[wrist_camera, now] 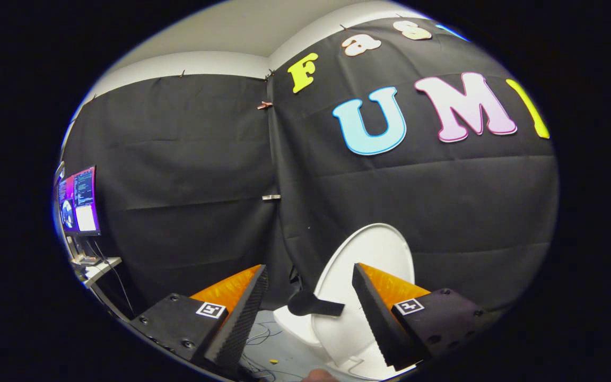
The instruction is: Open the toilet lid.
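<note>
Even, fairly bright light fell from overhead, the glossy white toilet lid (361, 276) stayed sharp without glare, and fisheye distortion bowed the black cloth wall (189, 175) outward.

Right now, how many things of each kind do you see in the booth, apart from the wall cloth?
Toilet lid, white, raised: 1
Black handle on the lid: 1
Gripper, fingers open, the handle between them: 1
Monitor: 1
Shelf under the monitor: 1
Total: 5
</note>
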Motion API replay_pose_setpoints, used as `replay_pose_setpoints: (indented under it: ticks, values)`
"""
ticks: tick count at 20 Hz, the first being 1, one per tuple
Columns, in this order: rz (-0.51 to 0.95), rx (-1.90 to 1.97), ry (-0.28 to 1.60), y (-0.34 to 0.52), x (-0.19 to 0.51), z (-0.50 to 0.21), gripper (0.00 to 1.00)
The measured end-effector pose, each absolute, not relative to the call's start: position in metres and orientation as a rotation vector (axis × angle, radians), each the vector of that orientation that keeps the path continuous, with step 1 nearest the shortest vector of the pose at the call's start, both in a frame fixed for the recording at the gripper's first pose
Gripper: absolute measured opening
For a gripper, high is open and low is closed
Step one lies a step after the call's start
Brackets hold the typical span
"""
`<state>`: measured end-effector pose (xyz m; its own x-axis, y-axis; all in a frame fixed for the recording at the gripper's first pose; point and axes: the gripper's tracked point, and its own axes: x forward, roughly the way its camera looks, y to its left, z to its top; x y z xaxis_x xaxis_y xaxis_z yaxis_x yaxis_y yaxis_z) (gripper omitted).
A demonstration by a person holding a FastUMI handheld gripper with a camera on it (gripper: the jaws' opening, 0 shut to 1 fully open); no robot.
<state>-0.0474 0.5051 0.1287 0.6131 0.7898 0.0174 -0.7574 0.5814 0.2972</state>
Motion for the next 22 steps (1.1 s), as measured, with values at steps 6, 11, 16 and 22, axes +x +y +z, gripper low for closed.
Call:
replay_pose_setpoints:
  ticks: [6,11,16,22]
  values:
    - [0.783,0.289,0.056,0.448,-0.017,0.134,0.99]
    - [0.685,0.223,-0.028,0.386,0.005,0.134,0.99]
    - [0.513,0.124,-0.198,0.295,0.021,0.131,0.99]
    - [0.297,0.177,-0.228,0.192,0.029,0.088,1.0]
